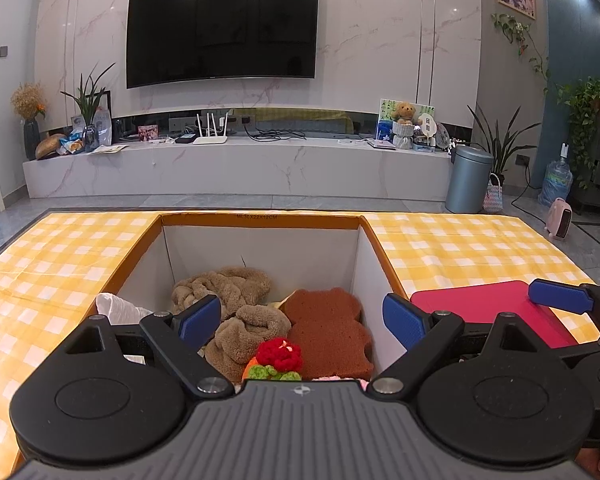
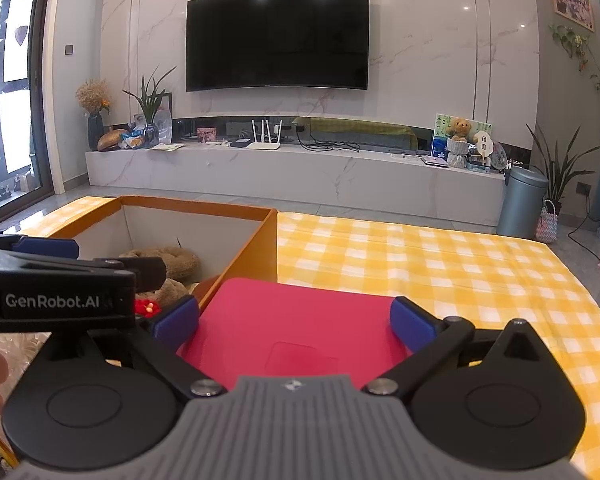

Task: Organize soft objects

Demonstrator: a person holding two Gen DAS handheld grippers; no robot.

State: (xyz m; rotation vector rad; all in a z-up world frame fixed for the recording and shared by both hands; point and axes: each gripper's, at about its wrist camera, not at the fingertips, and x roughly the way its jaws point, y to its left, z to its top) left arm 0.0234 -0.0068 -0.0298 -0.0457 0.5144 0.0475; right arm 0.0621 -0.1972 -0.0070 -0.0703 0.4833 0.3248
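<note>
Soft toys (image 1: 240,320) lie boxed beneath the wide-open left gripper (image 1: 300,320); the right gripper (image 2: 296,320), spread wide, seemingly hovers above a red pad (image 2: 292,320).

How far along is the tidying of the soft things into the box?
Mostly done: the tan fleece cloths, brown bear-shaped sponge and red crocheted flower already lie inside the orange-rimmed cardboard box. Nothing is in hand; the left gripper and right gripper are open. The flat red pad beside the box remains.
</note>
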